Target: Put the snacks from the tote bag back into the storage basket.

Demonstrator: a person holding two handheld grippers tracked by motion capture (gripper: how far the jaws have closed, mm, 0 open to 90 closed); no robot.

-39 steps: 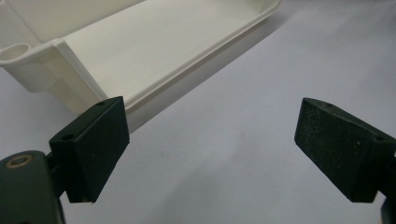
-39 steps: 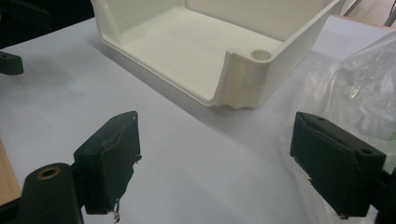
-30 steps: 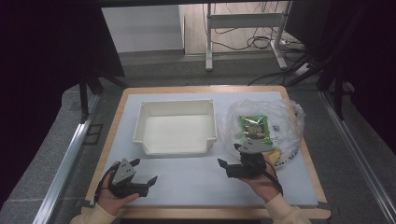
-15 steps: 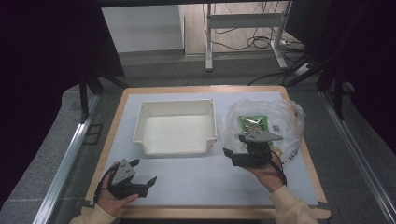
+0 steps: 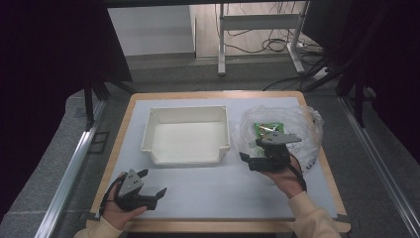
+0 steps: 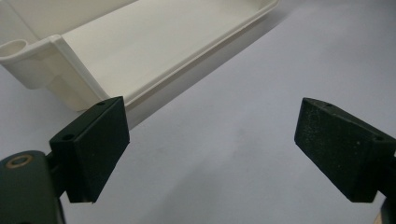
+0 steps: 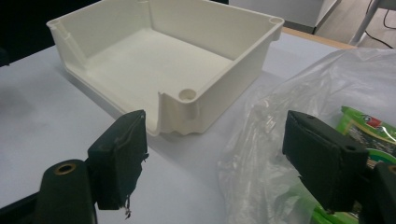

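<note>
- Motion belongs to the right gripper (image 5: pixel 258 154) alone: over the last second it has travelled up from the near part of the tabletop and now sits at the near edge of the clear plastic bag (image 5: pixel 302 130), jaws spread wide and holding nothing.
- Left gripper (image 5: pixel 151 184) has not shifted; it rests by the near left corner of the tabletop, jaws also wide apart and empty.
- Judging by that advance, the work in hand is a reach into the bag for the green snack packet (image 5: pixel 265 130) lying inside it, toward the right edge of the tabletop; in the right gripper view the packet (image 7: pixel 369 128) shows just past the right jaw, not yet between the jaws.
- White plastic bin (image 5: pixel 186 134) stands empty mid-table, just left of the bag, and looks the likely destination.
- Pale grey mat (image 5: pixel 213 183) covers a wood-edged tabletop (image 5: pixel 111 163).
- Beyond the far edge: grey floor, a white metal stand (image 5: pixel 257 22), loose cables (image 5: pixel 277 45), dark curtains either side.
</note>
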